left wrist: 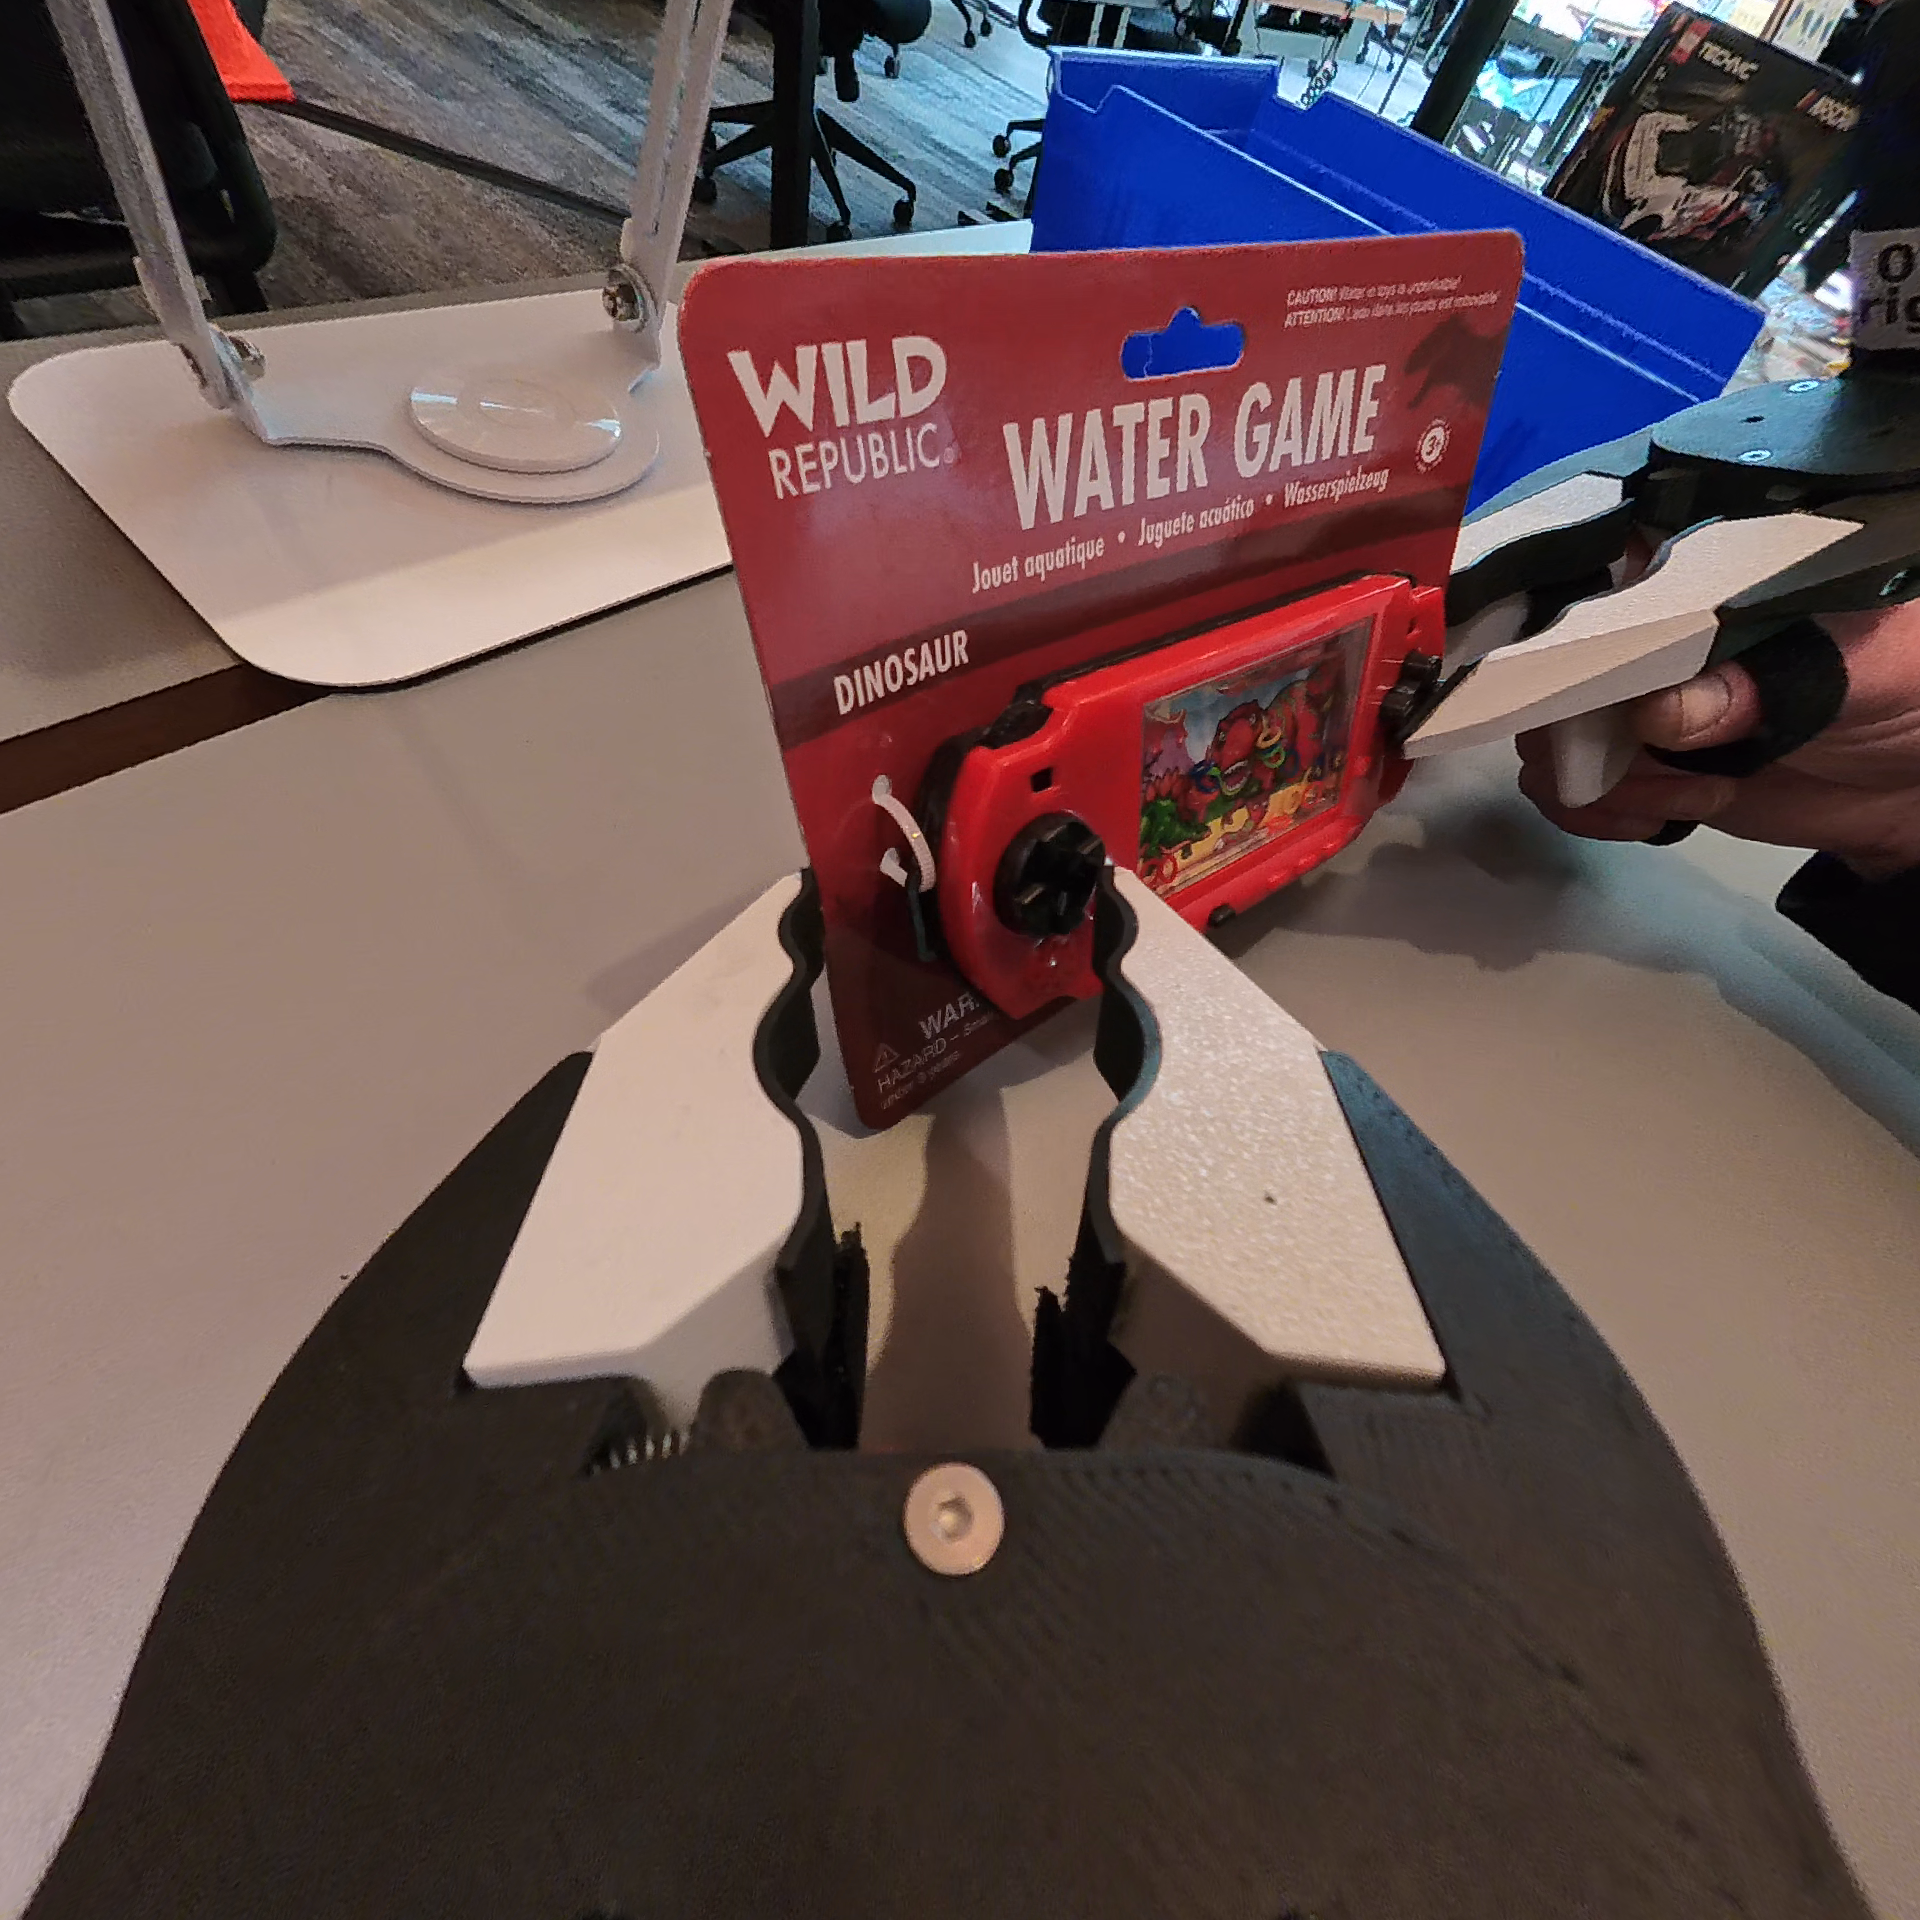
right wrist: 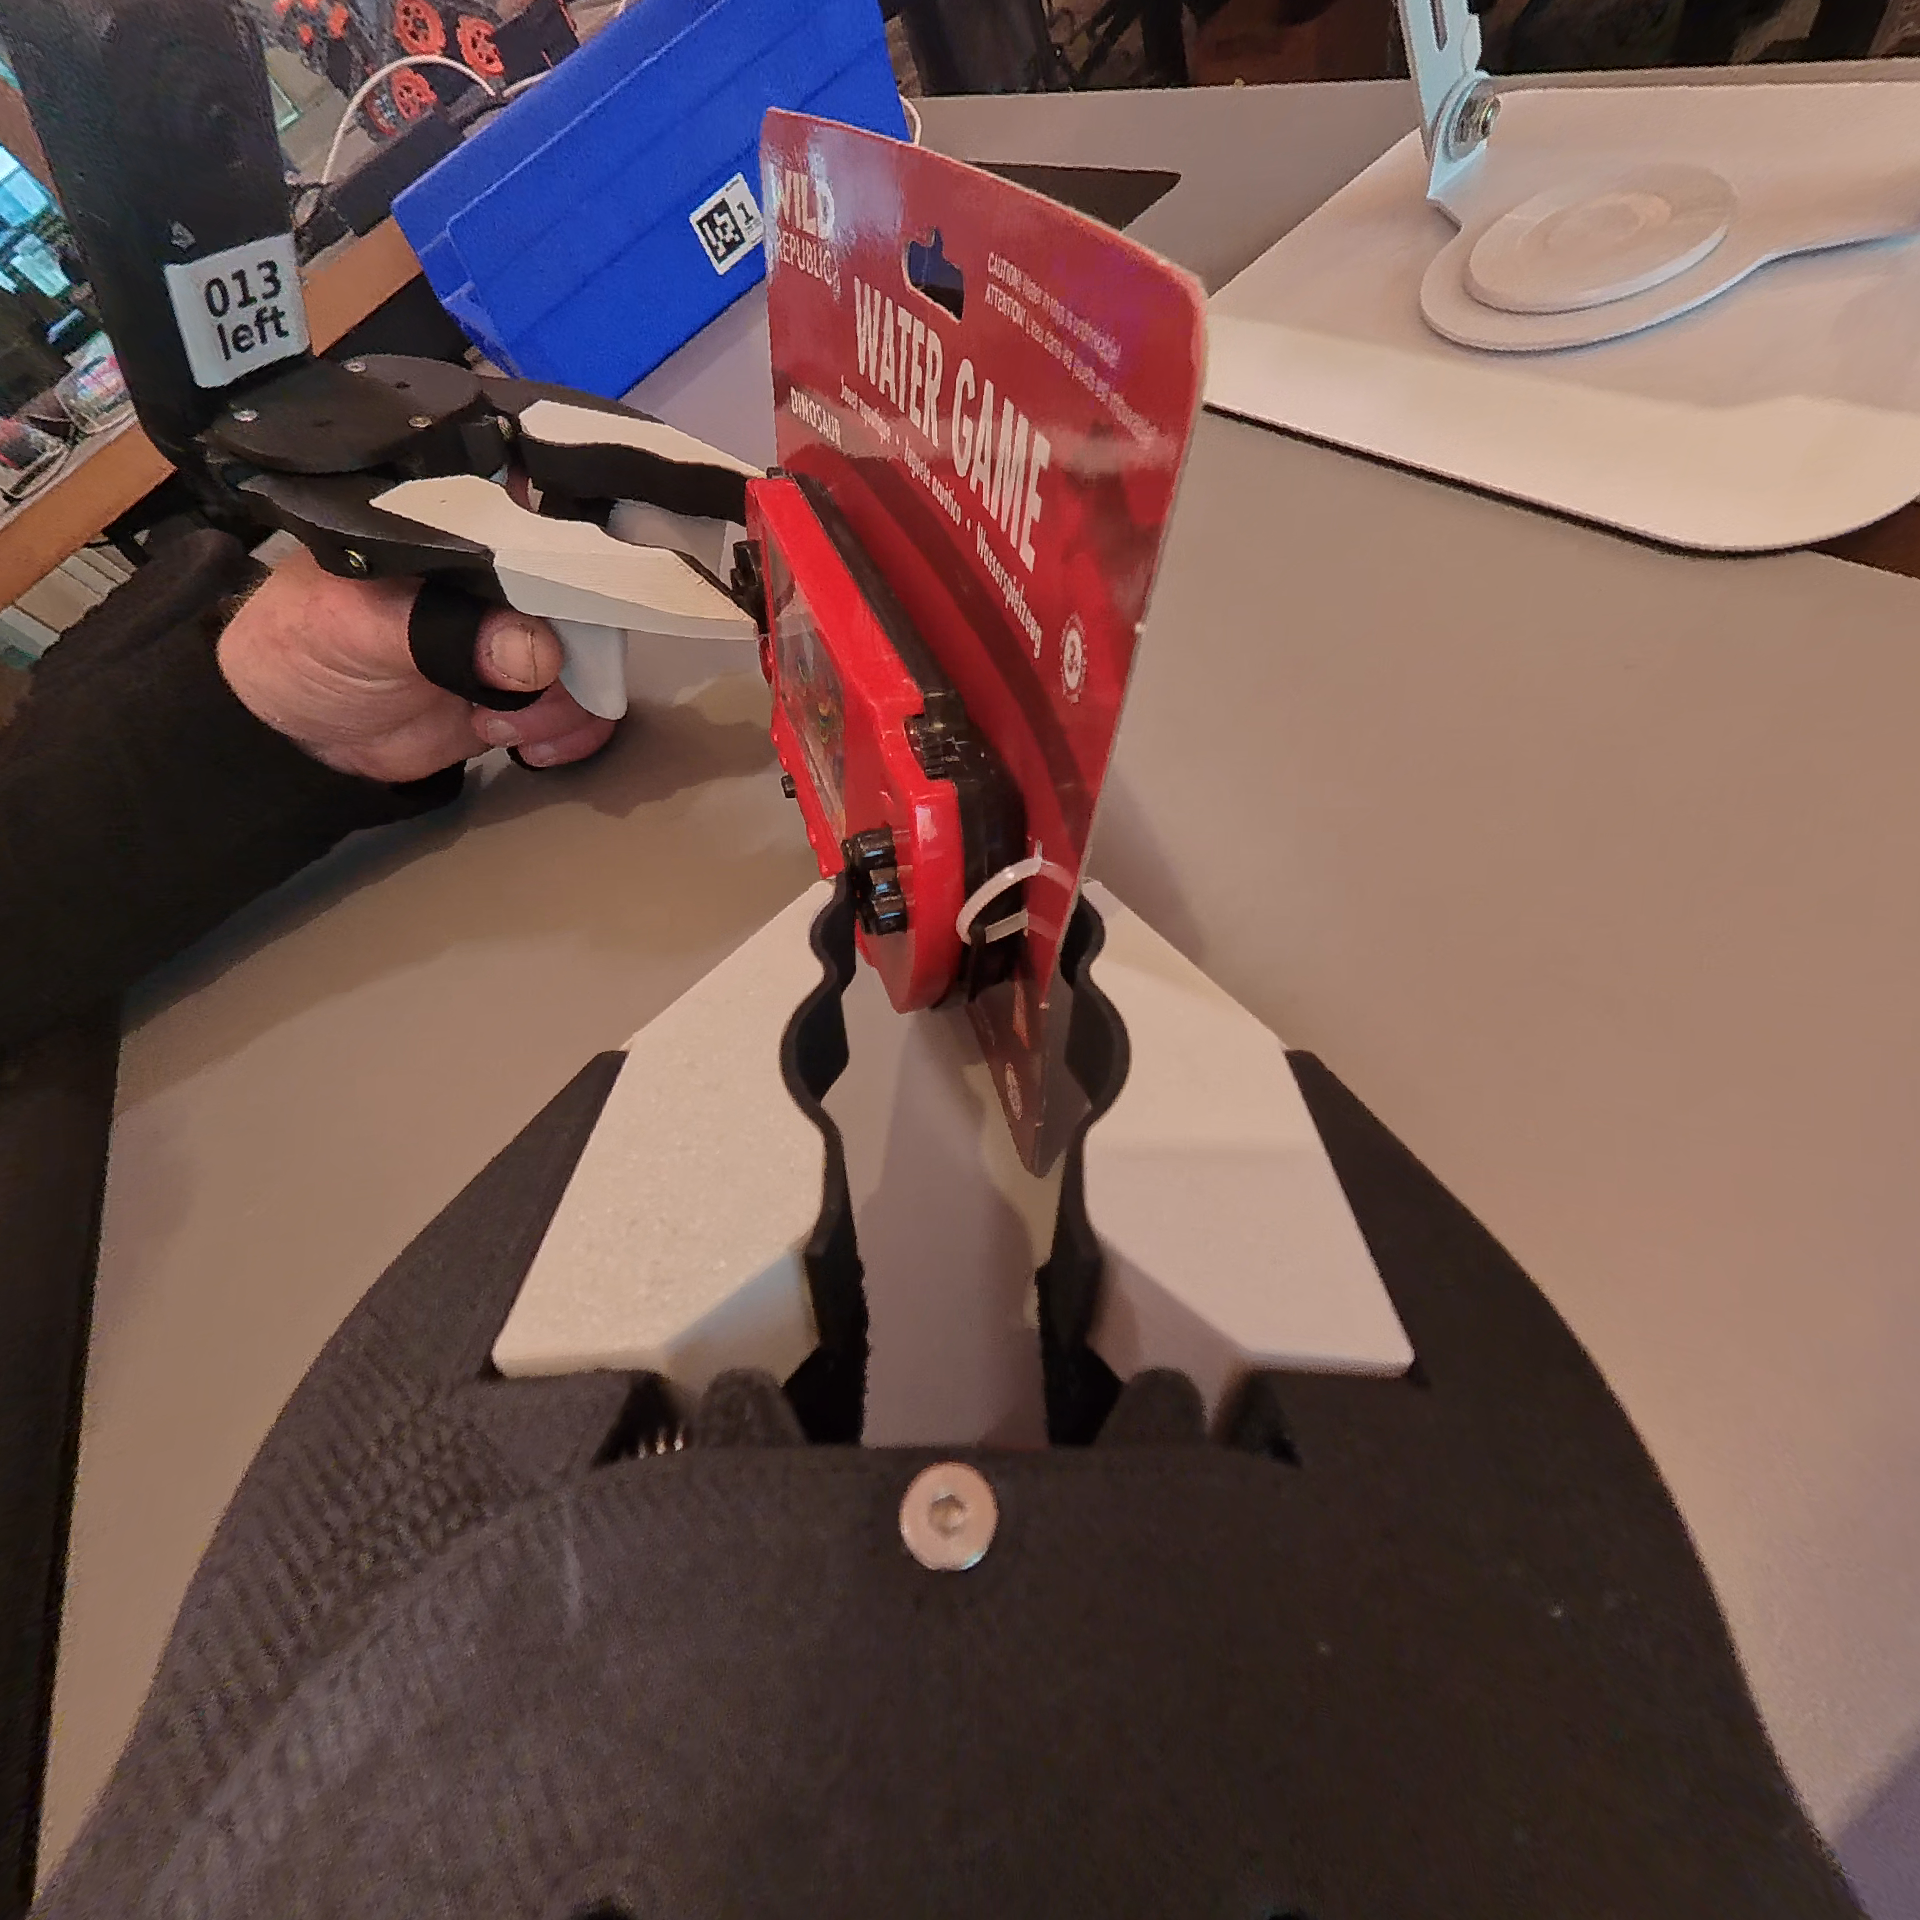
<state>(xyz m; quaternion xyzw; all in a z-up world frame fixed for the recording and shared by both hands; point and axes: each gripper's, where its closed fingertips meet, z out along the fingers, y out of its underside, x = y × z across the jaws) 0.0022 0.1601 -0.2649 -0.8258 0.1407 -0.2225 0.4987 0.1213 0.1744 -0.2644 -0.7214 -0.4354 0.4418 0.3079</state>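
Left tongs: left tongs (left wrist: 951, 883), white fingers with black wavy pads, narrowed onto the lower left end of a red cardboard-backed toy package (left wrist: 1091, 499), one finger behind the card, one on the toy's front.
Right tongs: right tongs (right wrist: 956, 909) pinching the opposite end the same way.
Package: held upright between both tongs above the grey table (left wrist: 364, 987); a red plastic handheld game (left wrist: 1195, 769) with black knobs is tied on with white zip ties.
Writing: white print on the card, not repeated.
Behind: blue plastic bin (left wrist: 1351, 177), white stand base (left wrist: 343, 499).

Toy card (left wrist: 1091, 499) lower corner hidden btwn claw fingers, blue bin (left wrist: 1351, 197) partly behind card – boxed set (left wrist: 1704, 145) cut off.
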